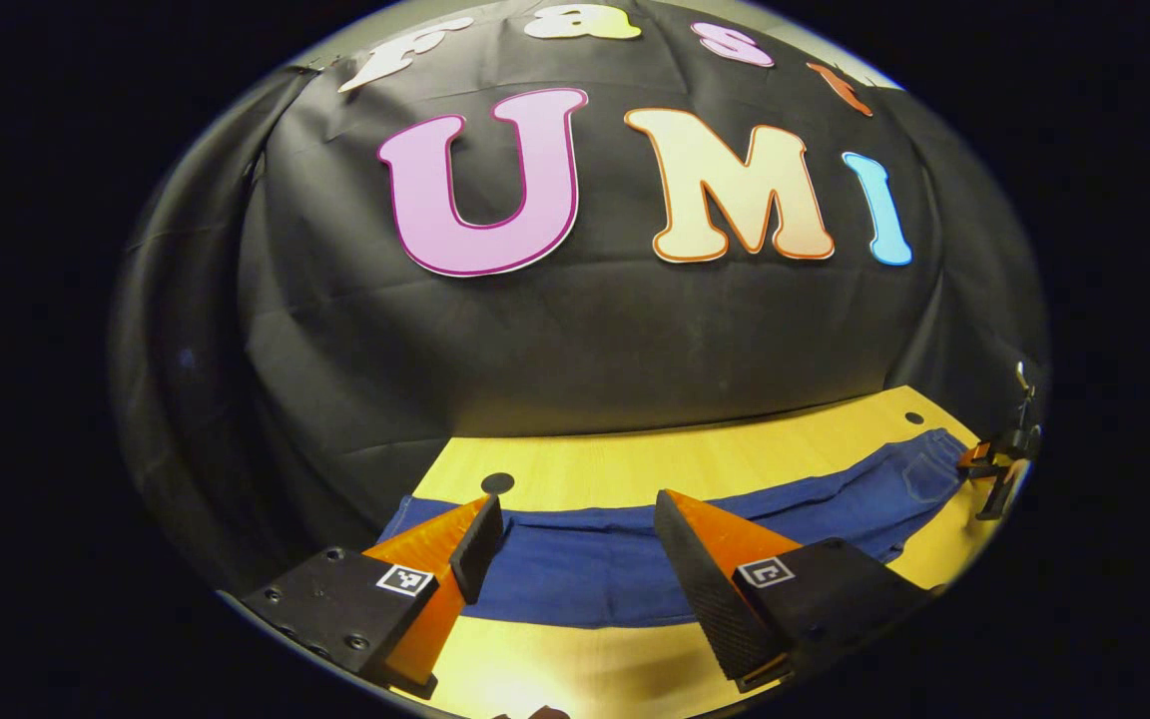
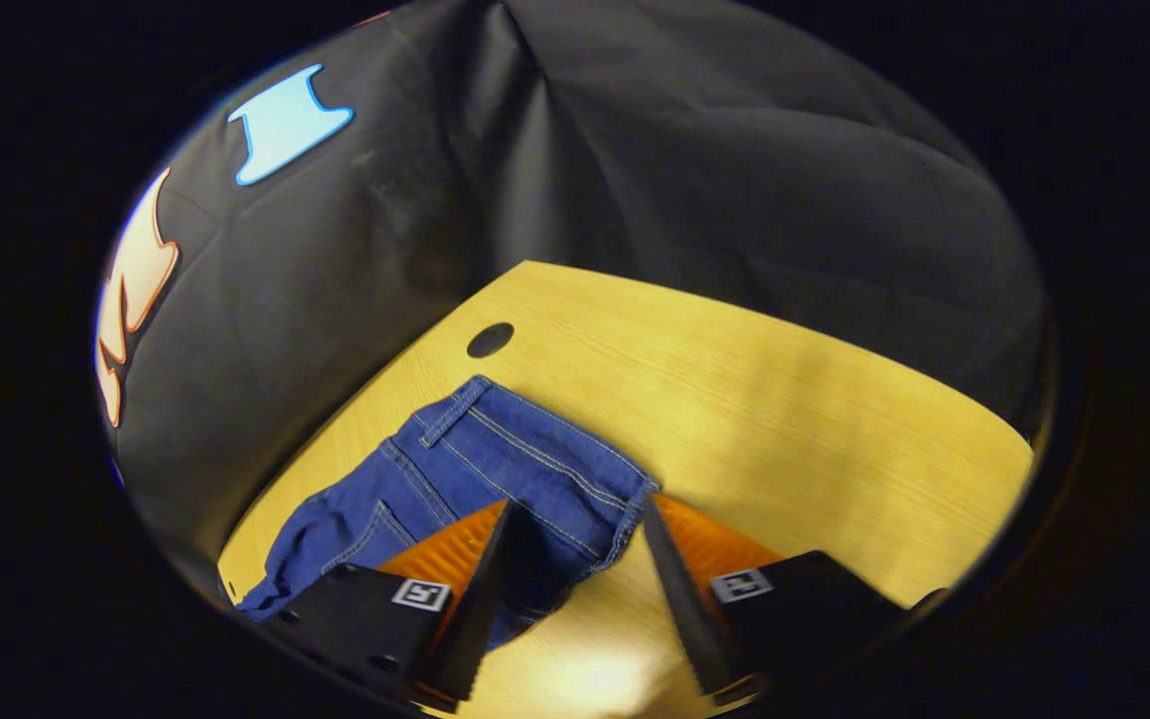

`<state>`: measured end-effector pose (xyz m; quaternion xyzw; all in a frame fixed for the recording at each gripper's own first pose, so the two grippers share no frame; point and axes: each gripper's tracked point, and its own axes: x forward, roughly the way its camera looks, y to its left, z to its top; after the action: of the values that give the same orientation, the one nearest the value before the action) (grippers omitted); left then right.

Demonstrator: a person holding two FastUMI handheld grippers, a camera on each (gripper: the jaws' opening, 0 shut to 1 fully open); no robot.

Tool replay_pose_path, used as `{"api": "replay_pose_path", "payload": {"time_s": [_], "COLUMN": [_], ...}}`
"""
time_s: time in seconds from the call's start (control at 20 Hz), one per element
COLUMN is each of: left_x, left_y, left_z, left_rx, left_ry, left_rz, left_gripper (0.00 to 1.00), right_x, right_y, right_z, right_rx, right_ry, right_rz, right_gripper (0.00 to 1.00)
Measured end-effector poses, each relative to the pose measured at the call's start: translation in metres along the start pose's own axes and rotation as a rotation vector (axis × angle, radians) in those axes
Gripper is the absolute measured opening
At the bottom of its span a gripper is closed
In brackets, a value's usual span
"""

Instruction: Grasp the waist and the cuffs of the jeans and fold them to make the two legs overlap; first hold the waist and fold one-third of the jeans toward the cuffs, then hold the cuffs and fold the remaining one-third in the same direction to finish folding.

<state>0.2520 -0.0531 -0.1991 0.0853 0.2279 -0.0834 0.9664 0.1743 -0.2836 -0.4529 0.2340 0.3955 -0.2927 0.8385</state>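
Observation:
Blue jeans (image 1: 635, 559) lie stretched out as one long band across the yellow wooden table (image 1: 695, 464). In the left gripper view my left gripper (image 1: 577, 539) is open, low over the leg end of the jeans, with denim showing between its orange fingers (image 1: 435, 544). The right gripper (image 1: 996, 467) shows small at the far right of that view, by the waist end. In the right gripper view my right gripper (image 2: 575, 544) is open, and the waist (image 2: 525, 454), with its pale stitching, lies between and just ahead of the fingers.
The black cloth wall rises right behind the table's far edge. Round dark holes sit in the tabletop (image 1: 497, 483) (image 2: 490, 340) near the back corners. Bare wood (image 2: 785, 419) stretches to the right of the waist.

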Motion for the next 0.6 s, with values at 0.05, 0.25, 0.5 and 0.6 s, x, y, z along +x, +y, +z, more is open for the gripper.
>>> {"api": "replay_pose_path", "payload": {"time_s": [0.05, 0.25, 0.5, 0.6], "left_x": [-0.004, -0.017, -0.03, -0.034], "left_y": [-0.001, 0.001, 0.006, 0.009], "left_z": [-0.001, -0.002, -0.002, -0.004], "left_rx": [-0.006, -0.022, -0.026, -0.04], "left_ry": [0.0, 0.008, 0.011, 0.013], "left_rz": [0.006, 0.03, 0.056, 0.062], "left_gripper": [0.95, 0.95, 0.95, 0.95], "right_x": [-0.001, -0.003, -0.006, -0.007], "right_y": [0.0, 0.0, -0.018, -0.025], "right_z": [0.002, 0.015, 0.04, 0.05], "right_rx": [0.01, -0.039, -0.143, -0.146], "right_ry": [0.005, -0.054, -0.104, -0.116], "right_rz": [0.009, 0.018, -0.026, -0.06], "right_gripper": [0.59, 0.05, 0.03, 0.03]}}
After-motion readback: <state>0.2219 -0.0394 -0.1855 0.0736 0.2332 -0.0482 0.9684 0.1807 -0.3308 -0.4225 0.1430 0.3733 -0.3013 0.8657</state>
